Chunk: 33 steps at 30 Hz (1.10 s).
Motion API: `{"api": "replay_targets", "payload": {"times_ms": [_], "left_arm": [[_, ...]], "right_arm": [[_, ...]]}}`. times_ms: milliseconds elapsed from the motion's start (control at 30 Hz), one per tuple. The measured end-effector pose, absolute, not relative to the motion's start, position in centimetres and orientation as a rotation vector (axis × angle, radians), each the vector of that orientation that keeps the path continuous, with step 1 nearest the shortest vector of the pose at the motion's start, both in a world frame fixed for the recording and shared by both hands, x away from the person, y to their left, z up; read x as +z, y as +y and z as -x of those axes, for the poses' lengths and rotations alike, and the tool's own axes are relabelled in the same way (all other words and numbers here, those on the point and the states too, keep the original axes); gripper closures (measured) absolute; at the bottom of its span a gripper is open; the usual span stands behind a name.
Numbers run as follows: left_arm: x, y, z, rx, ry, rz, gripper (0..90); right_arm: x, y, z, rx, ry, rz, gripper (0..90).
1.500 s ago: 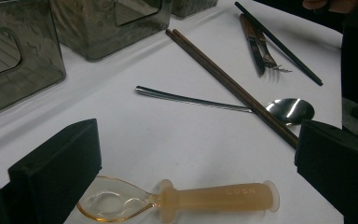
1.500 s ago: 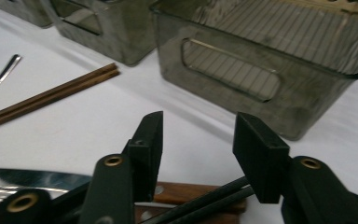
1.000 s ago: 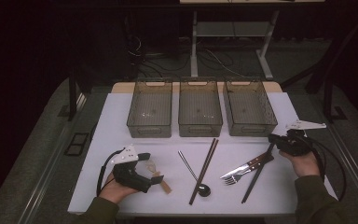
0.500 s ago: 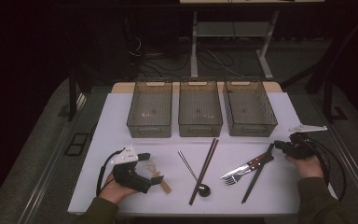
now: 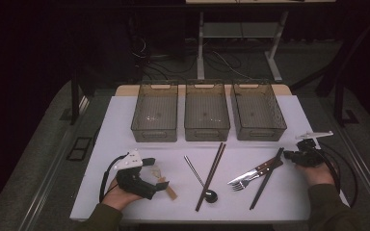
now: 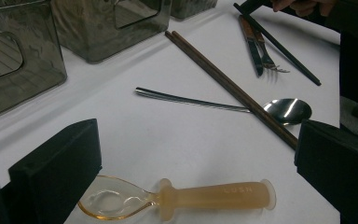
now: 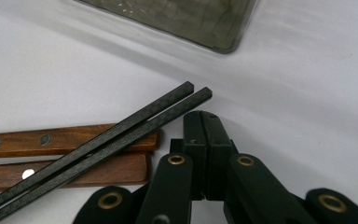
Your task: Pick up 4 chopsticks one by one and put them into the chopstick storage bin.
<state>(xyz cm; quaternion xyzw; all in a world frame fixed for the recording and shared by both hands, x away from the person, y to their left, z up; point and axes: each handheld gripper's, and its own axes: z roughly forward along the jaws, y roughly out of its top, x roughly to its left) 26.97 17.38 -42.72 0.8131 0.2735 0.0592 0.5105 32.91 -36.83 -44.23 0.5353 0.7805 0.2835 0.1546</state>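
Right gripper (image 7: 204, 122) nearer table edge (image 5: 339, 185) (jaws together)

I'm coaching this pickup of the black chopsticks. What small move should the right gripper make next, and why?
Probably open the right gripper before nudging forward. Its jaws are pressed together with nothing between them, just beside the upper ends of the black chopsticks, which lie across the wooden handles.

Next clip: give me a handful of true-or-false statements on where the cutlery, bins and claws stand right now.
1. Three bins stand in a row, all holding cutlery. False: they look empty.
2. The right claw is shut with nothing between its jaws. True.
3. The black chopsticks lie across the wooden handles. True.
4. The left claw grips the amber spoon. False: its jaws stand open, the spoon lying between them.
5. The brown chopsticks cross the metal spoon. True.
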Motion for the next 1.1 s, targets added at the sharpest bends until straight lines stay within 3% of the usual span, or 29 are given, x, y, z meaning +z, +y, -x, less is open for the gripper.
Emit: {"api": "replay_targets", "payload": {"times_ms": [1100], "left_arm": [[-42.77, 17.28, -26.98, 0.137, 0.656, -1.968, 0.0]], "right_arm": [[-44.18, -35.98, -33.08, 0.802, 2.278, -1.498, 89.6]]}}
